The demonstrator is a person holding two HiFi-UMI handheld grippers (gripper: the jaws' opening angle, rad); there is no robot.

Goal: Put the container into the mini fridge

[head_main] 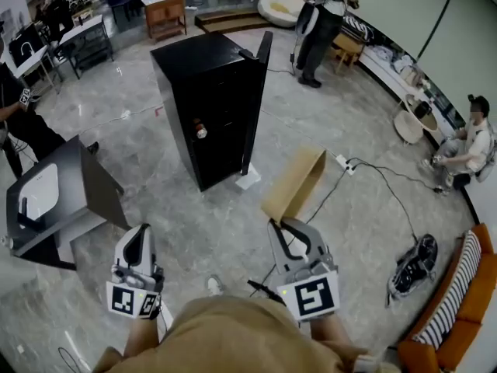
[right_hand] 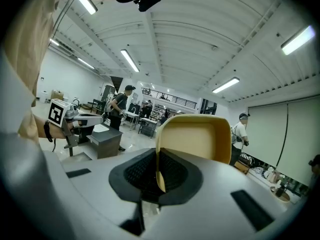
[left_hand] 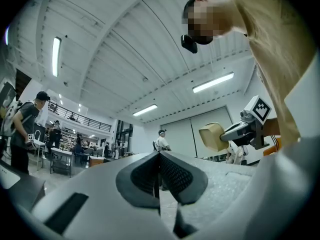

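A: The right hand-held gripper (right_hand: 159, 176) pinches one thin wall of the tan container (right_hand: 192, 136), jaws nearly together on it. The container hangs in the air ahead of the person, well apart from the mini fridge (head_main: 210, 107), whose door (head_main: 260, 84) stands open.

B: And the left hand-held gripper (left_hand: 160, 176)?

A: Jaws together, nothing in them.

B: Risks from here?

A: With a single-wall pinch, the container could swing or slip out during the carry. A cable (head_main: 380, 173) lies on the floor to the right and could trip the person. At the fridge, the wide container may clip the door edge or knock the small red item (head_main: 200, 130) on the shelf.
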